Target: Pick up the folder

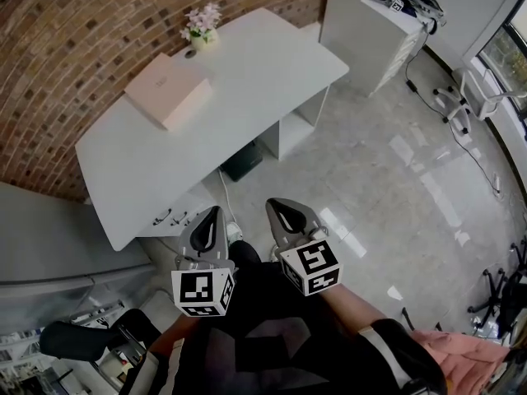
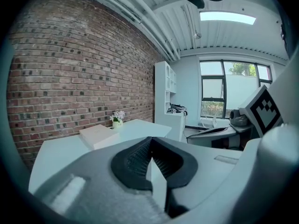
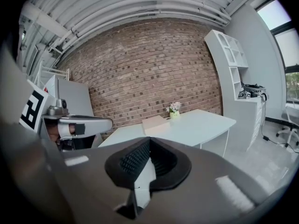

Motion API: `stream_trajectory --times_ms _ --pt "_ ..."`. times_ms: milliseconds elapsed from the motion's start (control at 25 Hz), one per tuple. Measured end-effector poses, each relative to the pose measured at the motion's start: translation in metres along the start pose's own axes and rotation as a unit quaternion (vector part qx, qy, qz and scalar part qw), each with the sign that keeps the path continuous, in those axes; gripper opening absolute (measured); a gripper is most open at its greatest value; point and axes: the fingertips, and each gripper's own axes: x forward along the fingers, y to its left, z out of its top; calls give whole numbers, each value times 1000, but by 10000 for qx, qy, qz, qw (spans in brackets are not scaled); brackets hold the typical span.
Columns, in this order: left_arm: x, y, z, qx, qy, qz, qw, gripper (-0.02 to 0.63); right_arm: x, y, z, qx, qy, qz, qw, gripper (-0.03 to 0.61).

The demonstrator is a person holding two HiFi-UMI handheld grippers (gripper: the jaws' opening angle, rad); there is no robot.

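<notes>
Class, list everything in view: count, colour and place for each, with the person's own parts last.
rectangular desk: one, white, along the brick wall.
flat rectangular folder: one, pale pink, lying on the desk.
small flower pot: one, pale blossoms, on the desk by the wall.
brick wall: one, red-brown, behind the desk.
tall shelf unit: one, white, past the desk's end.
boxy object: one, black, under the desk.
swivel chair: one, white, beyond the shelf unit.
left claw: one, grey, shut and empty, short of the desk.
right claw: one, grey, shut and empty, beside the left.
</notes>
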Motion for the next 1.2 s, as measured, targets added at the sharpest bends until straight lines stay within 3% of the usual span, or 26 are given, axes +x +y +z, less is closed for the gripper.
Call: stream_trajectory --times_ms 320,800,1200 --pt "59 25 -1 -111 136 -269 9995 0 48 -27 5 39 196 -215 9996 2" --pt "176 87 28 -366 290 -792 9958 0 158 -82 48 129 530 -670 9963 2" --pt "223 166 47 -598 227 -714 9954 0 246 -84 79 -17 706 -619 9956 2"
